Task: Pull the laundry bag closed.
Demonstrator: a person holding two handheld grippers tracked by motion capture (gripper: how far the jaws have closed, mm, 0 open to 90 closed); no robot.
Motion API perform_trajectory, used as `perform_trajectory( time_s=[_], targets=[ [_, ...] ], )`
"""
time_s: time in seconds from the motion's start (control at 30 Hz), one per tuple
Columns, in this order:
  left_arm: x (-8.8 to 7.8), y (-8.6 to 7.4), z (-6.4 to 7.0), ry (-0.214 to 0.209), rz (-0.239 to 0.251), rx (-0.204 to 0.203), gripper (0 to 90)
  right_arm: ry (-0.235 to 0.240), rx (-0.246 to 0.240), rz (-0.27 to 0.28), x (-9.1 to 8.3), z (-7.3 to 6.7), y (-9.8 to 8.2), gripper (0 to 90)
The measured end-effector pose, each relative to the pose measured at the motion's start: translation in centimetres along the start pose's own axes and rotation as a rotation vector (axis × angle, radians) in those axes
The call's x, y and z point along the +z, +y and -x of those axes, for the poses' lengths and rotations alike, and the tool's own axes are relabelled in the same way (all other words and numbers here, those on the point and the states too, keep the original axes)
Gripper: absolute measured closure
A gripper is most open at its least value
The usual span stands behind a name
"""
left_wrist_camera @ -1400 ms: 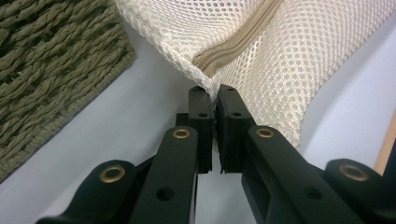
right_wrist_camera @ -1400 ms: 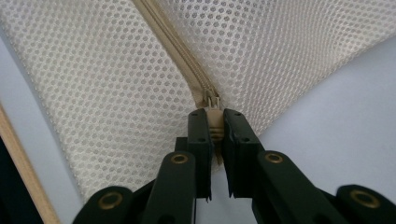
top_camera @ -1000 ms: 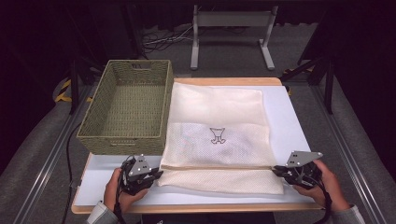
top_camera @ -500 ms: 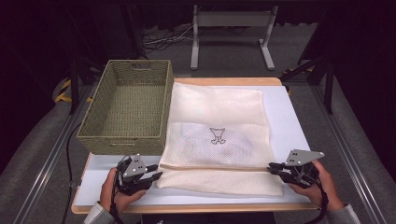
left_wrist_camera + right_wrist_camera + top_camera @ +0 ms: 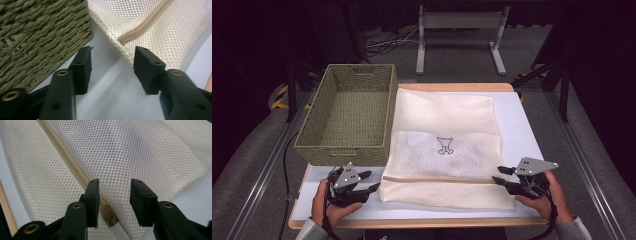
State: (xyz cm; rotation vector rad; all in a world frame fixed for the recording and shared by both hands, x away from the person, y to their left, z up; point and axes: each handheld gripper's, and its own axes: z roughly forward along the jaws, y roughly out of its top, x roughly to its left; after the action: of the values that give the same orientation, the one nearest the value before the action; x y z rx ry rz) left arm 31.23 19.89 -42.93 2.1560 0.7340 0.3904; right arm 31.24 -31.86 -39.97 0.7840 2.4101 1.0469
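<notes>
Room: dark studio floor surrounds a white-topped table (image 5: 517, 125) with a wooden rim; a metal stand (image 5: 459, 30) and loose cables lie beyond the far edge.
Open room: bare white strips run along the table's right side and near edge; the near left corner is free apart from the left gripper (image 5: 364, 182).
Mesh bag: a cream mesh laundry bag (image 5: 442, 145) lies flat in the middle of the table, its left edge just beside the basket and its near edge close to the table's front rim.
Zipper: a tan zipper band (image 5: 437, 178) crosses the bag near its front; in the right gripper view the zipper pull (image 5: 108, 213) lies just by one pad.
Basket: a green woven basket (image 5: 347, 117) stands on the table's left half, with nothing seen inside it.
Bag contents: a pale garment with a small dark drawing (image 5: 444, 145) shows through the mesh; its kind is hard to make out.
Left gripper state: jaws have just been opening and stand released, the bag's corner ahead of the pads (image 5: 147, 67), not pressed.
Right gripper: right gripper (image 5: 502, 180) sits at the bag's near right corner, jaws just opened, spread above the mesh without pinching it.
Cut off: both forearms leave the bottom edge of the high view.
</notes>
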Motion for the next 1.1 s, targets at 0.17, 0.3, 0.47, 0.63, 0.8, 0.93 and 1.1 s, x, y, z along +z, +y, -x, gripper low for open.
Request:
perform_trajectory(
  time_s=[0.17, 0.3, 0.47, 0.63, 0.8, 0.93, 1.1],
  targets=[
    [-0.3, -0.2, -0.4, 0.016, 0.01, -0.008, 39.4, -0.022, 0.006, 0.014, 0.3, 0.1, -0.1, 48.1],
    [-0.4, -0.4, -0.5, 0.028, 0.018, -0.025, 29.7, -0.038, 0.013, 0.033, 0.5, 0.0, -0.1, 36.1],
    [-0.2, -0.7, -0.7, 0.06, -0.008, -0.041, 15.6, -0.045, 0.024, 0.044, 0.9, 0.0, -0.2, 24.3],
    [-0.2, -0.7, -0.6, 0.071, 0.0, -0.04, 7.9, -0.034, 0.035, 0.066, 1.1, -0.2, -0.3, 16.7],
    [0.0, -0.7, -0.4, 0.063, -0.01, -0.028, 5.5, -0.047, 0.007, 0.05, 1.2, -0.5, -0.5, 10.1],
    [-0.1, -0.7, -0.2, 0.062, -0.003, -0.016, 3.2, -0.049, 0.001, 0.055, 1.3, -0.6, -0.6, 8.4],
    [-0.3, -0.9, -0.1, 0.059, 0.001, -0.015, 2.8, -0.043, 0.003, 0.043, 1.6, -0.7, -0.6, 6.5]
  ],
)
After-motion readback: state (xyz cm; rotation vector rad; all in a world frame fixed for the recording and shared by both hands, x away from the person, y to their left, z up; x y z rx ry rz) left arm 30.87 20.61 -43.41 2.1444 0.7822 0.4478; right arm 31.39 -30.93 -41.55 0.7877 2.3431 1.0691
